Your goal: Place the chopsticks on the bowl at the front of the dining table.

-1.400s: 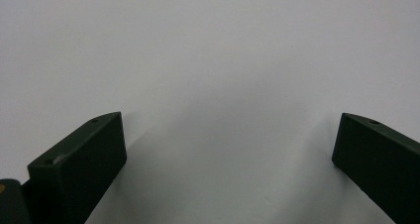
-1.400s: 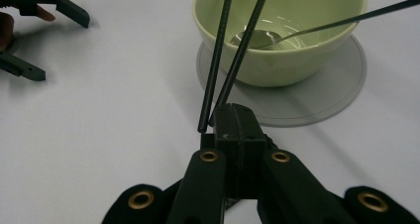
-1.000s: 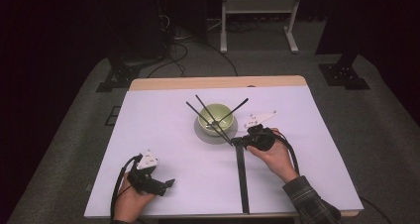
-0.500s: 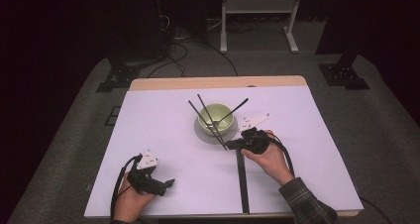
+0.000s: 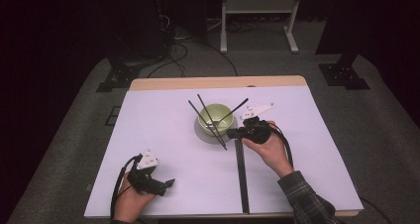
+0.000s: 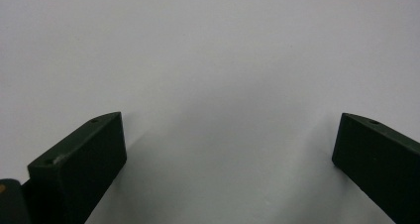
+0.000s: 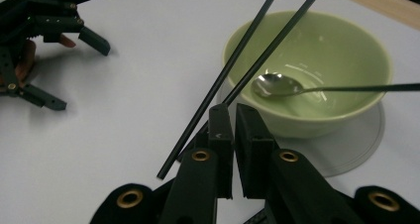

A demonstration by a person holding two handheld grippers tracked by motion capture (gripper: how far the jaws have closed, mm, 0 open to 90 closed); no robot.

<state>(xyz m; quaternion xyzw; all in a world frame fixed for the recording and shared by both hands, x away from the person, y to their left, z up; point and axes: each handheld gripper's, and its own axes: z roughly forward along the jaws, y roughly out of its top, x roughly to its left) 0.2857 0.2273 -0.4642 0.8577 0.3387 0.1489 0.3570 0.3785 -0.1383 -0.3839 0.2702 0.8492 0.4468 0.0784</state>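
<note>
A pale green bowl (image 5: 214, 116) (image 7: 317, 70) stands on a grey disc (image 7: 356, 149) at the table's middle. A spoon (image 7: 277, 85) lies in it, handle out over the rim. Two black chopsticks (image 5: 205, 120) (image 7: 233, 60) lean across the bowl's near-left rim. My right gripper (image 5: 233, 134) (image 7: 233, 112) sits right at their lower ends. Its jaws have just been opening and stand a thin slit apart, with nothing showing in the slit. One chopstick passes by the left jaw's tip. My left gripper (image 5: 168, 184) (image 6: 228, 149) rests open at the near left, holding nothing.
A long black strip (image 5: 242, 179) lies on the white table (image 5: 307, 149) from the right hand towards the near edge. A wooden edge (image 5: 218, 81) runs along the far side. A white rack (image 5: 257, 6) and cables stand on the floor beyond.
My right hand has shifted slightly left, closer to the bowl and the chopsticks' lower ends. The left hand has stayed put.
</note>
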